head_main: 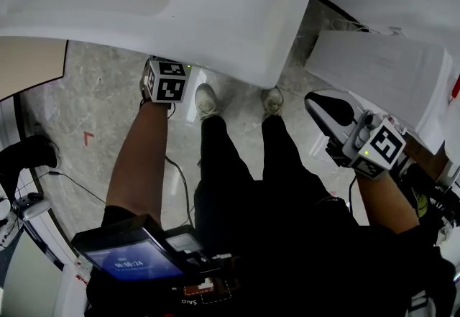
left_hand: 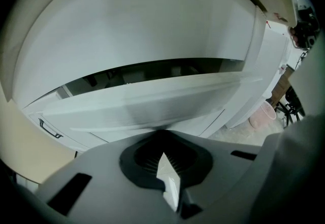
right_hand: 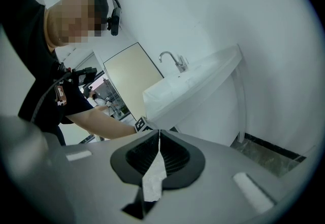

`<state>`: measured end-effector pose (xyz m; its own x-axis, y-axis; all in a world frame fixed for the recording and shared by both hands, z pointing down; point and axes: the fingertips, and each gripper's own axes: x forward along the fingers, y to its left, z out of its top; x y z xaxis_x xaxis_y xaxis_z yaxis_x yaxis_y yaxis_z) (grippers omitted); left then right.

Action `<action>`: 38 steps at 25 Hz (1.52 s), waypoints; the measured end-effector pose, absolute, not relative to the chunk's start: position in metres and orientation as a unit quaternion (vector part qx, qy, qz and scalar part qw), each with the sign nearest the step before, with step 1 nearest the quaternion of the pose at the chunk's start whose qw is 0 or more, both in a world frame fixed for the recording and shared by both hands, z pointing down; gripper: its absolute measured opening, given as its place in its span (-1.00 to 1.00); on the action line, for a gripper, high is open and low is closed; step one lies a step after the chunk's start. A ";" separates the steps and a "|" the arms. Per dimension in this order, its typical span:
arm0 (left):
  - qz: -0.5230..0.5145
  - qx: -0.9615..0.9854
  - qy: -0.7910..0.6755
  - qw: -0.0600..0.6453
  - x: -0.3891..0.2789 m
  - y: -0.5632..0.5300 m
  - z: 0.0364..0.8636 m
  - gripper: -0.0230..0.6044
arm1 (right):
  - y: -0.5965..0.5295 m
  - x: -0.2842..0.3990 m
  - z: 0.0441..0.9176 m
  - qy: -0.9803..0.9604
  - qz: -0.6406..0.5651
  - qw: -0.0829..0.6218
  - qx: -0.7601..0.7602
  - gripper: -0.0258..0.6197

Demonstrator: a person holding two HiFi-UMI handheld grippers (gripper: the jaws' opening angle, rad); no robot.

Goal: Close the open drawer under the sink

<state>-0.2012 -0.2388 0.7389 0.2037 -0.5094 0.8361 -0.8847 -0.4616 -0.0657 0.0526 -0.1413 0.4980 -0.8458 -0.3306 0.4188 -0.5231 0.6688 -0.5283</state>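
Left gripper view, read with the head view and right gripper view. The white sink fills the top of the head view and overhangs the left gripper. Directly ahead of that gripper's fingertips, and just above them, runs the white front panel of the open drawer. A dark gap shows above the panel, between it and the underside of the basin, so the drawer stands pulled out and is not yet closed. The left fingers are pressed together with nothing between them. Their tips lie very near the lower part of the panel, but whether they touch it cannot be told. The right gripper is held well off to the side, its fingers likewise together and empty. It points across at the end of the sink, with the faucet beyond and above its fingertips. Step in hand, as judged: the approach to the push, with the closed left fingers serving as a blunt pusher against the drawer front. The next move would call for setting the tips squarely on the panel near its middle. They would then press straight inward along the drawer's run until the dark gap disappears. An off-centre or downward push could skew the drawer or let the tips slide off the smooth face.
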 end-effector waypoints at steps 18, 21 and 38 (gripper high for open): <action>0.428 0.758 -0.458 0.182 -0.194 -0.261 0.740 -0.93 | -0.144 0.058 0.510 -0.897 0.339 0.148 0.244 -0.91; 0.425 0.759 -0.457 0.182 -0.192 -0.261 0.739 -0.93 | -0.143 0.057 0.511 -0.897 0.338 0.146 0.244 -0.91; 0.426 0.757 -0.459 0.187 -0.190 -0.264 0.740 -0.93 | -0.146 0.059 0.505 -0.898 0.335 0.144 0.247 -0.91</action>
<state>-0.1904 -0.2636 0.7398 0.2148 -0.5355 0.8168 -0.8548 -0.5077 -0.1080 0.0586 -0.1456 0.5048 -0.8365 -0.3463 0.4247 -0.5399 0.6532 -0.5309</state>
